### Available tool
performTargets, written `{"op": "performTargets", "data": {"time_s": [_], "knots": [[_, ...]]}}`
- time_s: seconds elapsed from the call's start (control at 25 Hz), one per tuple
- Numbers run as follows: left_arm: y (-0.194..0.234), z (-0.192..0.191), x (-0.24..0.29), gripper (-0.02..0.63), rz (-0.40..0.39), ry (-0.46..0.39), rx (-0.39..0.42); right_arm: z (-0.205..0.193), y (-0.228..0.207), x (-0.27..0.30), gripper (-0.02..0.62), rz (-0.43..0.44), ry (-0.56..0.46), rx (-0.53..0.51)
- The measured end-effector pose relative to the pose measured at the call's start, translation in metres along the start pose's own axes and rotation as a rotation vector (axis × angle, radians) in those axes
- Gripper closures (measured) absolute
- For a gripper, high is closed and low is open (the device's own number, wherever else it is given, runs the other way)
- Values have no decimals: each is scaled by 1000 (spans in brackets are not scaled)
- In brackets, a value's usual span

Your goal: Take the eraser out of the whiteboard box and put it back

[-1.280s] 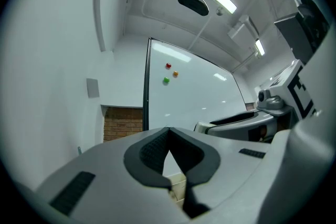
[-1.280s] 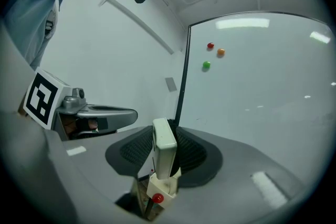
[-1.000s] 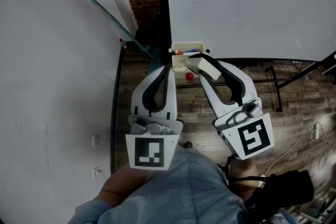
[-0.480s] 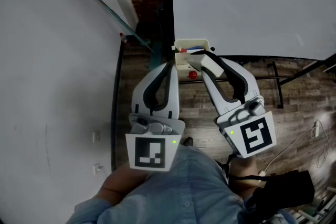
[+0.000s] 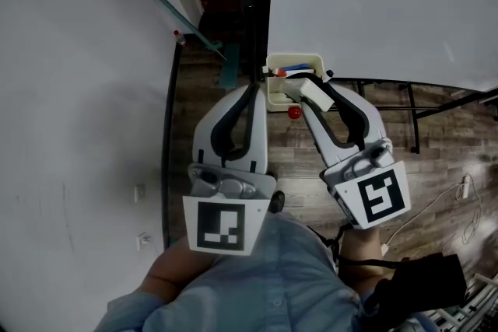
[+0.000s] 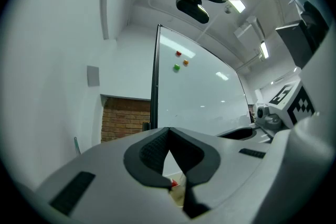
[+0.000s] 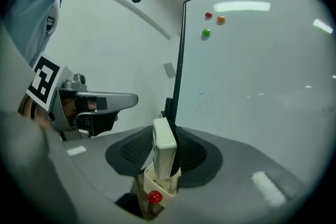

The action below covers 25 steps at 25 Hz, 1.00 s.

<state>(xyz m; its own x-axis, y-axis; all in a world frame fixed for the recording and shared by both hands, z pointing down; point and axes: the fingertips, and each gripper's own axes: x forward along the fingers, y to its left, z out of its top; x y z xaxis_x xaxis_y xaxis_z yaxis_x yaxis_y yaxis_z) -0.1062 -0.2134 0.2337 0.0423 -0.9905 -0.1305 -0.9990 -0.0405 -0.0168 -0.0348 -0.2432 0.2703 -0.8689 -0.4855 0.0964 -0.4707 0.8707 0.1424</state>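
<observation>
Your right gripper (image 7: 167,161) is clamped on the eraser (image 7: 164,140). The ribbed black pads (image 7: 195,153) press its two broad faces and hold it upright, with its lower end right at the open top of the whiteboard box (image 7: 159,185). I can't tell if that end is already inside the rim or just above it. The eraser looks like a light, stiff white plastic block with rounded corners and a smooth shell, so I'd guess it's a bit slippery. Gripping it on the flat sides like you are now seems right, since those textured pads should bite well there and the narrow edges would give you less to hold. It shouldn't need much squeeze and doesn't look fragile. The box is a small cream plastic tray with thin walls and rounded corners, and there's a glossy red ball-shaped knob (image 7: 154,197) on its front, below the eraser. Your left gripper (image 6: 169,150) is on the other side of the box with its jaw tips pressed together and nothing between them. Behind the box is the glossy whiteboard (image 7: 262,92) in its dark frame, with small round coloured magnets (image 7: 206,33) high above the box.
</observation>
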Motion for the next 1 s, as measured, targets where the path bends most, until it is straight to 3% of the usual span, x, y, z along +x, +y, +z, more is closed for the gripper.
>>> {"op": "performTargets", "data": {"time_s": [0.48, 1.0], "knots": [[25, -33, 21, 601, -5, 81, -21, -47, 3, 33, 460, 41, 94, 46], [36, -54, 36, 601, -24, 126, -33, -72, 6, 52, 453, 88, 136, 65]]}}
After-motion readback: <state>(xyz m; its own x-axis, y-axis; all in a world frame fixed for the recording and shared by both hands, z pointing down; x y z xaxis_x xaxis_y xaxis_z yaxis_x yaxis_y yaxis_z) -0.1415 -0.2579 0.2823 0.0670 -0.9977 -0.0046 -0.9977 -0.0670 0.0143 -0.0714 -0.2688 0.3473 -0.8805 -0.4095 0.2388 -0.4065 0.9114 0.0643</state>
